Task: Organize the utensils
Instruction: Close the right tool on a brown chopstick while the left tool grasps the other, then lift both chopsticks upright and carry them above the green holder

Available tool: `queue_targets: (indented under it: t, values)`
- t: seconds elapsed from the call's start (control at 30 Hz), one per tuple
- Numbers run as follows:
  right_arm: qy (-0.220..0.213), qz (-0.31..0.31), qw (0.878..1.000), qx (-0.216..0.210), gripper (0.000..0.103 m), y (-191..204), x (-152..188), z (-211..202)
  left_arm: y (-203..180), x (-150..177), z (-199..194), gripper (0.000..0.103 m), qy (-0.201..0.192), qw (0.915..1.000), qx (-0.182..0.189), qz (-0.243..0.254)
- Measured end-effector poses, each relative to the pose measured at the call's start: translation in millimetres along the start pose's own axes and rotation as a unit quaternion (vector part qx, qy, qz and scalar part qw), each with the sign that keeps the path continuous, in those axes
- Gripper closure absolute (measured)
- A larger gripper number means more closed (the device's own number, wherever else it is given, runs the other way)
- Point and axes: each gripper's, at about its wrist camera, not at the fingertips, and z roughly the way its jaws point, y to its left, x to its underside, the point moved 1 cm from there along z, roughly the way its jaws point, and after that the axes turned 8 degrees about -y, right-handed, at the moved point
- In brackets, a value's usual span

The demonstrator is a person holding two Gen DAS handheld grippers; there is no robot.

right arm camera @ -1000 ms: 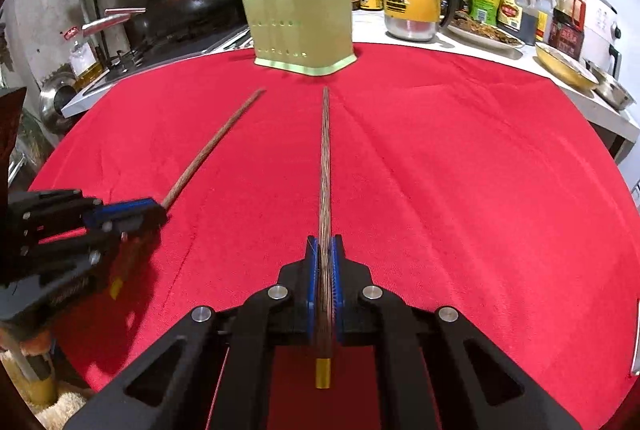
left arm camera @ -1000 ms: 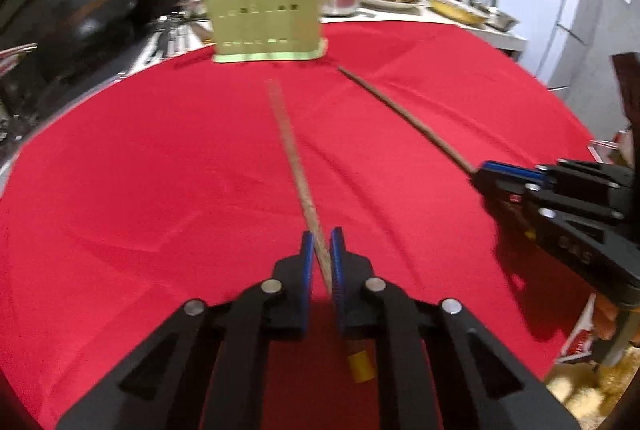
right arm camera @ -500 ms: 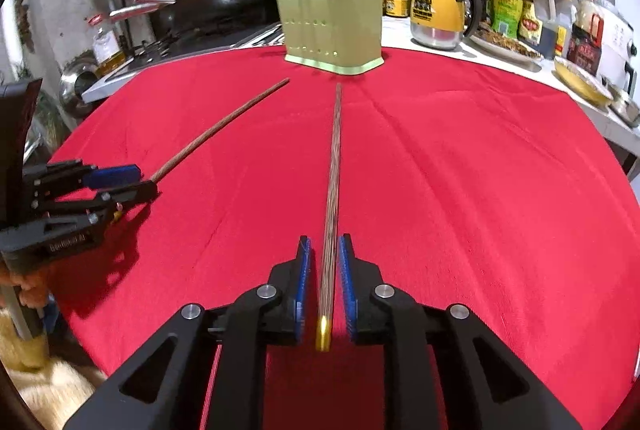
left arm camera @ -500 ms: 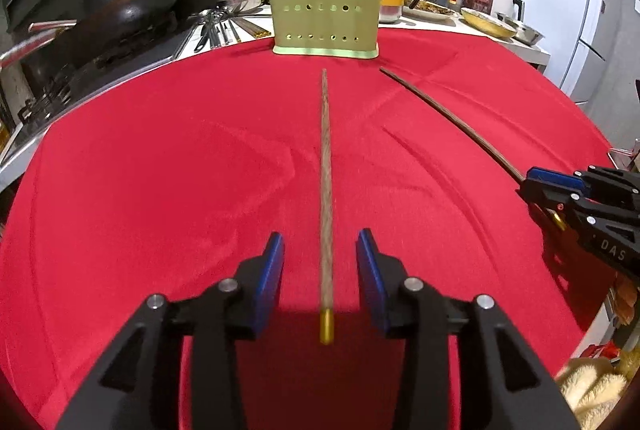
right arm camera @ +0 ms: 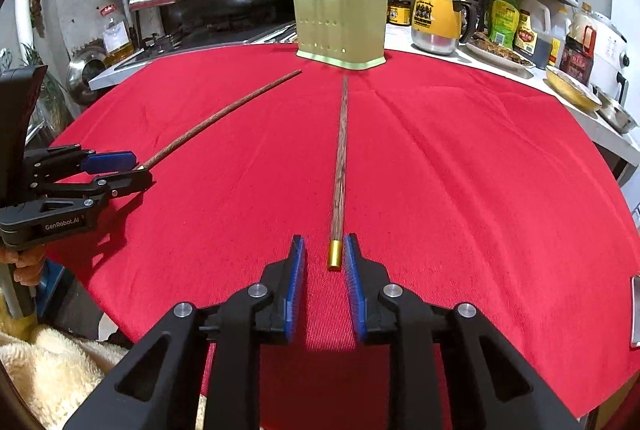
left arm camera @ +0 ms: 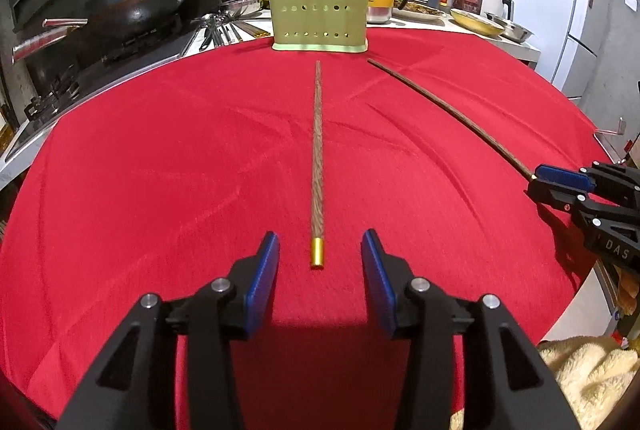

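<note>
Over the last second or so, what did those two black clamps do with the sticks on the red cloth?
Both let go. The left gripper and the right gripper each pinched a chopstick; their jaws have just been opening and both drew back. The left chopstick and the right chopstick now lie free on the red cloth. The green holder with its chopsticks stayed put.

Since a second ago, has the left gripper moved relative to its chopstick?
Yes. The left gripper has backed off toward the near edge of the red cloth; its jaws have just been opening, and the chopstick lies free.
</note>
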Motion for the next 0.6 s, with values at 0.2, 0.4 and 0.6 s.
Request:
queue_targets:
  t: [0.2, 0.4, 0.6]
  values:
    - [-0.012, 0.017, 1.000, 0.012, 0.083, -4, -1, 3, 1, 2, -1, 0.060, -0.003, 1.0000, -0.001, 0.002]
    - [-0.017, 0.017, 1.000, 0.011, 0.083, -5, -1, 3, 2, -1, 3, 0.087, -0.009, 0.9997, -0.020, 0.007]
    - [-0.021, 0.001, 1.000, 0.012, 0.080, -2, 2, 0, -9, 1, 0, 0.092, -0.005, 0.9988, -0.030, 0.039]
